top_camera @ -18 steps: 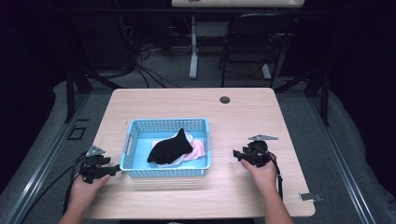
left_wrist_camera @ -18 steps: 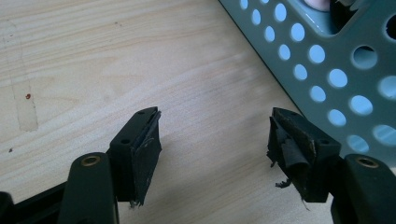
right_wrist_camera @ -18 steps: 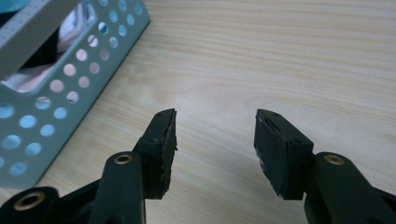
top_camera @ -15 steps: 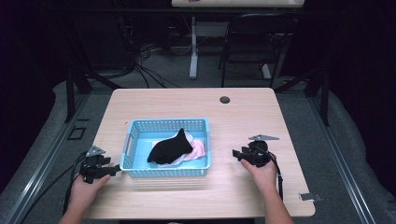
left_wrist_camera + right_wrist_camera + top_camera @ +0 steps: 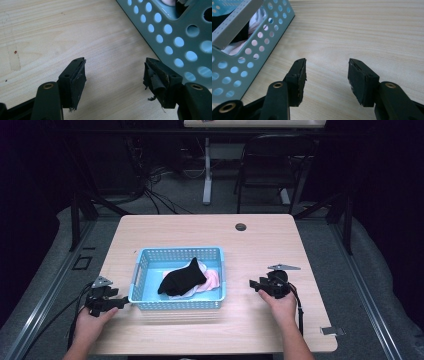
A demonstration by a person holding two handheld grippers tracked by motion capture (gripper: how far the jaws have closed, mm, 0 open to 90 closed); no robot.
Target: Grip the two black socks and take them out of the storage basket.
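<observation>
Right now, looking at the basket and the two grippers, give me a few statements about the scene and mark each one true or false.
1. The blue basket holds a black cloth lying on top of pink and white cloth. True.
2. The left gripper is clamped on the basket's wall. False: its jaws stand open over bare table, beside the basket.
3. The right gripper has open jaws with nothing between them. True.
4. The black cloth lies on the table outside the basket. False: it is inside the basket.
5. The grippers sit on opposite sides of the basket. True.
</observation>
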